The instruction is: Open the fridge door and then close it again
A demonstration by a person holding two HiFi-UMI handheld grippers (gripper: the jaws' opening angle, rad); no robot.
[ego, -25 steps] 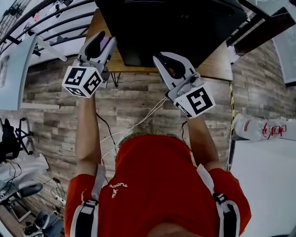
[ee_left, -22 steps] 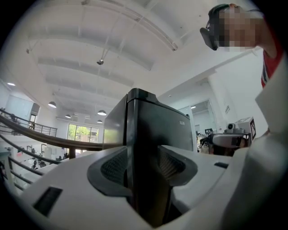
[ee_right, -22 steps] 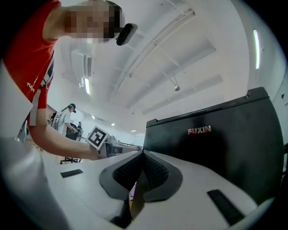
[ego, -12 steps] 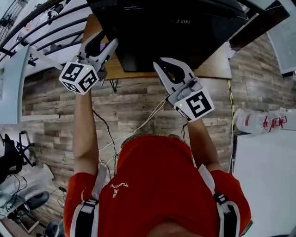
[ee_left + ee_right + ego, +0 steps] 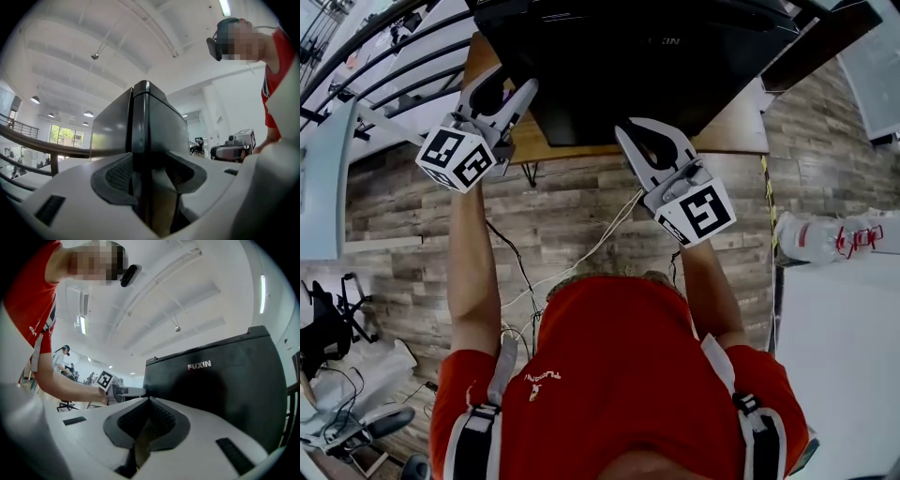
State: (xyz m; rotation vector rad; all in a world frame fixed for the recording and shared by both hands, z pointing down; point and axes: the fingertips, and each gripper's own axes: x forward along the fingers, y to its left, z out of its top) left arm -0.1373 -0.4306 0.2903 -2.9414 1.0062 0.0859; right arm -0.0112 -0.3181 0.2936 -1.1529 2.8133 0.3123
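Observation:
A black fridge [image 5: 628, 56] with its door shut stands on a wooden table [image 5: 741, 131]. My left gripper [image 5: 506, 89] is level at the fridge's left front corner. In the left gripper view the fridge [image 5: 159, 126] shows its corner seam between the wide jaws of the left gripper [image 5: 150, 159], and the pads [image 5: 115, 176] are not pressing on it. My right gripper [image 5: 642, 127] hangs shut and empty just before the door. In the right gripper view the right gripper [image 5: 149, 401] faces the fridge's front [image 5: 220, 380], with the left gripper [image 5: 115, 389] visible at the door's edge.
The floor is wood-look planks with cables [image 5: 581, 248] trailing across it. A white table with a plastic bottle [image 5: 825, 248] stands at the right. A dark railing [image 5: 384, 56] runs along the upper left, and an office chair [image 5: 328, 328] sits at the lower left.
The left gripper's jaws have spread wider and it has shifted a little toward the fridge's left edge. The right gripper has kept still and shut.

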